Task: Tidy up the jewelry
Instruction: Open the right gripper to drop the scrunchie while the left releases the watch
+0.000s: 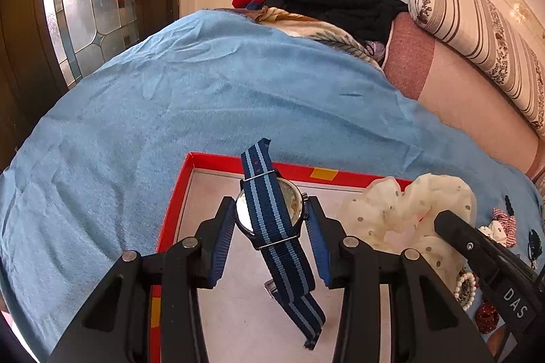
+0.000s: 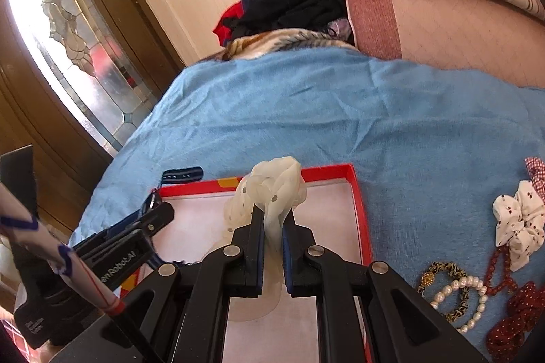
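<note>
Over the red-rimmed tray: left hand-held gripper pinches round striped-nylon watch; right hand-held gripper pinches sheer cream scrunchie.

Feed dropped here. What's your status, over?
Left gripper shut on watch, over red tray. Right gripper shut on cream scrunchie, same tray. Nothing in the way.

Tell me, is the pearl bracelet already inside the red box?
No, the pearl bracelet lies on the blue blanket to the right of the red box, outside its rim.
</note>
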Tool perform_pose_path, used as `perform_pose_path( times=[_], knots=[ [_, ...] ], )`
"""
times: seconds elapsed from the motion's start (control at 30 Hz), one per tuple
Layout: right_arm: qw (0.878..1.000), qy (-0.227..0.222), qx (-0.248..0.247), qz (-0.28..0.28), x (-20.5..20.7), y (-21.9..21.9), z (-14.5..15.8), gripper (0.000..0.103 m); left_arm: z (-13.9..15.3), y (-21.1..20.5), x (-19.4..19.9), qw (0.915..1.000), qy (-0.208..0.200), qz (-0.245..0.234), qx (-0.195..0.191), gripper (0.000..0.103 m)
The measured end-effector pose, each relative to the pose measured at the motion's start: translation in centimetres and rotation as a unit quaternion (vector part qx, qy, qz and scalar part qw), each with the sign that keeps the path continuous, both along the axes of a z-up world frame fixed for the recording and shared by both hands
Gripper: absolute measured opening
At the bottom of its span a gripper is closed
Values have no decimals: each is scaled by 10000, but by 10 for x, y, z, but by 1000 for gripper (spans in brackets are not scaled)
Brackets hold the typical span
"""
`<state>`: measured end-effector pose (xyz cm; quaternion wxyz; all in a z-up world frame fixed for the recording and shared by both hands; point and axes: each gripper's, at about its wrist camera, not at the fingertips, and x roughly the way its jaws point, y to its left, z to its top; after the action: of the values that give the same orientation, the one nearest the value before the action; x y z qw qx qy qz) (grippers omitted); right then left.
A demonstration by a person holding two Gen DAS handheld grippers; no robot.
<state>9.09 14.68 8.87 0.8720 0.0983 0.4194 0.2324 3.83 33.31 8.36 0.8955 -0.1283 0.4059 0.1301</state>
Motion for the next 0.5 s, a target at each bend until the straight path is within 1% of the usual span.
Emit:
perform_pose_path(
  times=[0.13,0.2,0.4,0.5],
  knots=[
    [9998,100,-168,12,3,2,-10,11,-7,1,4,9999,124,29,0,41],
    [9995,174,-248,4,6,3,-15,13,-9,1,5,9999,165,47,6,41],
    [9991,265,-312,-65,10,-2,-27,15,-13,3,6,9997,234,97,-14,41],
    [9988,352,-317,-94,12,-3,-30,21,-13,3,6,9997,236,118,8,41]
  ],
)
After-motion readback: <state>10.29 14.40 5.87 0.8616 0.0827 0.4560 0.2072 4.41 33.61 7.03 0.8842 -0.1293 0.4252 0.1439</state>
